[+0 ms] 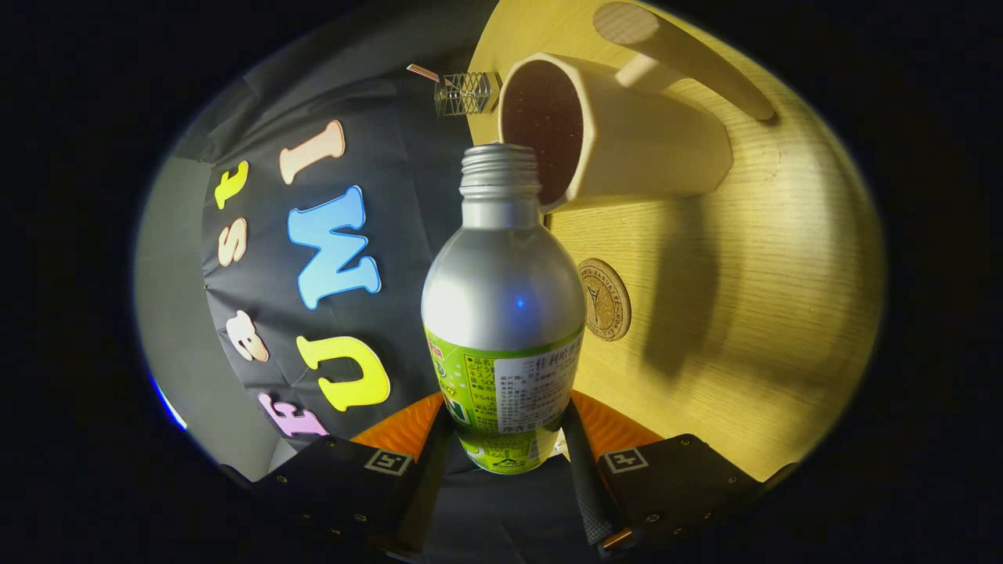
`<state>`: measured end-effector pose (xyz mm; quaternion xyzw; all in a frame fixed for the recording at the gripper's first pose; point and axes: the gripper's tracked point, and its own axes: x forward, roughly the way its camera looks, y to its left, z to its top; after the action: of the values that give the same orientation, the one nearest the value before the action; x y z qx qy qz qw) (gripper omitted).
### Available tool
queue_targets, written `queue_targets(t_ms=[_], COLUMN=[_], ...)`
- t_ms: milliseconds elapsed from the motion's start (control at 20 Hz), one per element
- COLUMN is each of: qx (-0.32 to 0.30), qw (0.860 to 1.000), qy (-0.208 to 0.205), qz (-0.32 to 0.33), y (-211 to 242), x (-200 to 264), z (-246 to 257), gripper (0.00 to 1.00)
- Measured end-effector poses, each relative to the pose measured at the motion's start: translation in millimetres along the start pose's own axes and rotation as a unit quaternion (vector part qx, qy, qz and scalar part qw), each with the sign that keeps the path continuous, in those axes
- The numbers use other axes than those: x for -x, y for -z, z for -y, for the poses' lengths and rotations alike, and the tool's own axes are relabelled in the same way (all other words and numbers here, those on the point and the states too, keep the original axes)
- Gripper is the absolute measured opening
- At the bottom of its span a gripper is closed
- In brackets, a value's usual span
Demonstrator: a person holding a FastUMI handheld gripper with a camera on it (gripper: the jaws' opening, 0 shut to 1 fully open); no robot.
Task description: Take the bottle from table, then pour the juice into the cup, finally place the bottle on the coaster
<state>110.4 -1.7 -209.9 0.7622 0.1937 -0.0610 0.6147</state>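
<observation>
I have the bottle (pixel 503 313) clamped between both fingers (pixel 584 478) of the gripper (pixel 501 462), which press on its labelled lower body from either side. The view is rolled over, so the wooden table (pixel 783 274) stands up beside the bottle. The bottle's open threaded neck sits right at the rim of the cup (pixel 619 133), level with the dark mouth; I cannot tell whether they touch. The round coaster (pixel 605 299) lies flat on the table just beside the bottle's shoulder, apart from the cup. Past the coaster, away from the bottle, the wood is bare out to the table's edge.
</observation>
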Motion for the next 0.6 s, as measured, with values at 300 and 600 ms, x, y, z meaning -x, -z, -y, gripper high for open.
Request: queue_targets(t_ms=[300, 600], qx=[-0.022, -0.047], qw=[1.000, 0.999], qy=[-0.005, -0.010], qz=[-0.004, -0.005], y=[3.3, 5.6], x=[-1.4, -5.4], z=[-6.3, -11.8], gripper=[0.73, 0.74])
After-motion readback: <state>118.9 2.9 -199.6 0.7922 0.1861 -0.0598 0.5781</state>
